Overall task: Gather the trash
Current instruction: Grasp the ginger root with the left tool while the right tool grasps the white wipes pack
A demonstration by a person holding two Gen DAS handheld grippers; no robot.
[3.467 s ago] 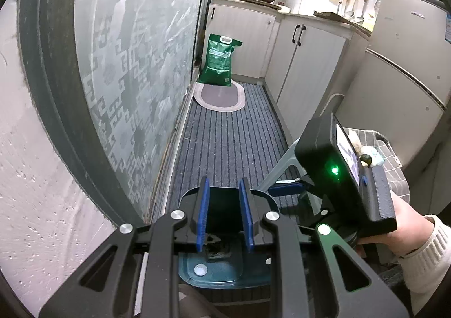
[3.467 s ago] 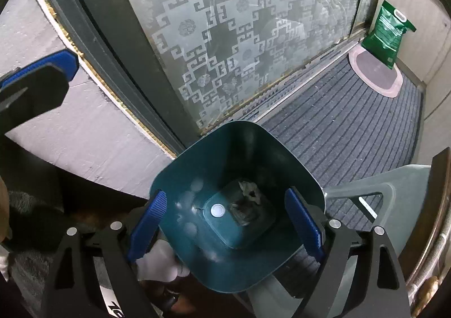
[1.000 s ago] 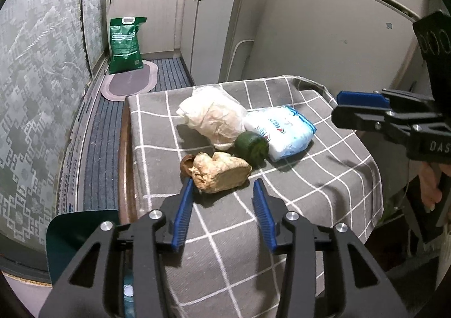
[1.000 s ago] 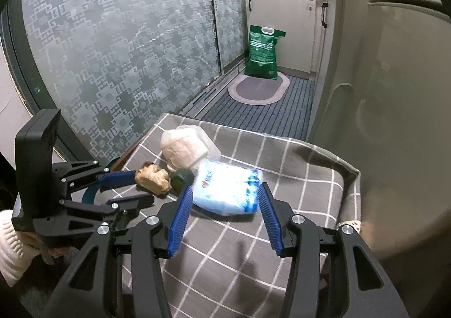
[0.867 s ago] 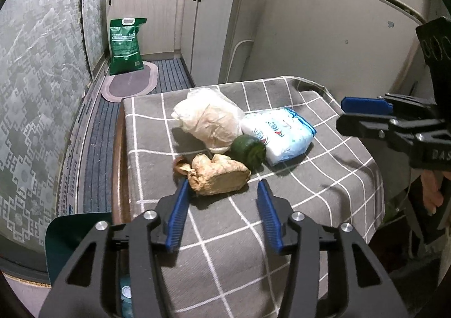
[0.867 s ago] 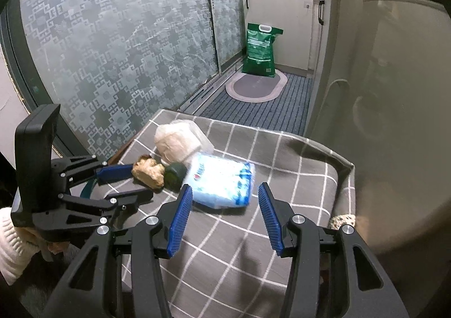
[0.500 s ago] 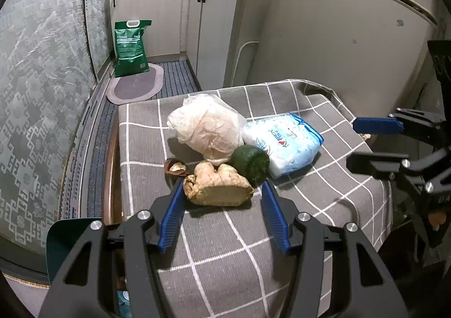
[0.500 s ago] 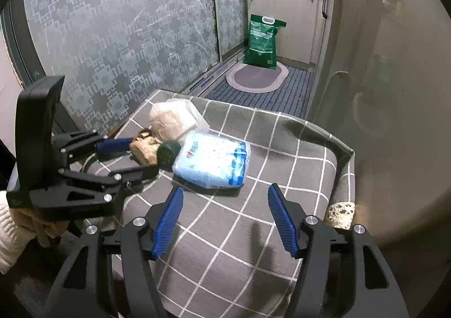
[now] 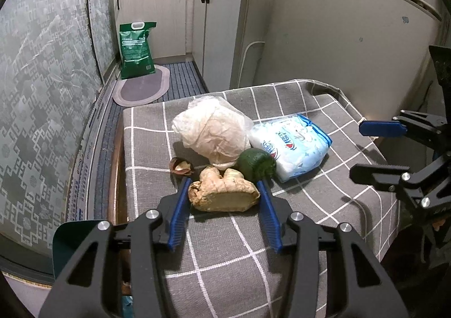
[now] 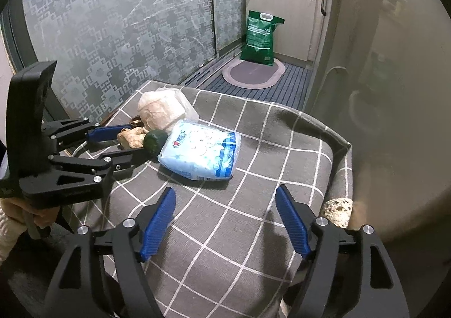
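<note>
Grey checked cloth covers a low table in a narrow kitchen, with patterned frosted glass doors along one side. Nearest the left wrist camera, the left gripper has its blue tongs on either side of a knobbly piece of ginger; the tongs have just been closing a little, and the pads sit right at the ends of the ginger, though whether they press on it cannot be told. The ginger lies on the cloth with its long axis running across, from one pad to the other. Just behind it sit a dark green rounded piece, a small brown shell-like scrap, and a crumpled whitish plastic bag. Beside these lies a blue and white tissue pack, its long axis running away from the ginger. The right gripper hovers over bare cloth short of the pack, tongs wide apart and just opened further, nothing between them. Beyond, a green sack stands on the floor by an oval mat, before white cabinets.
</note>
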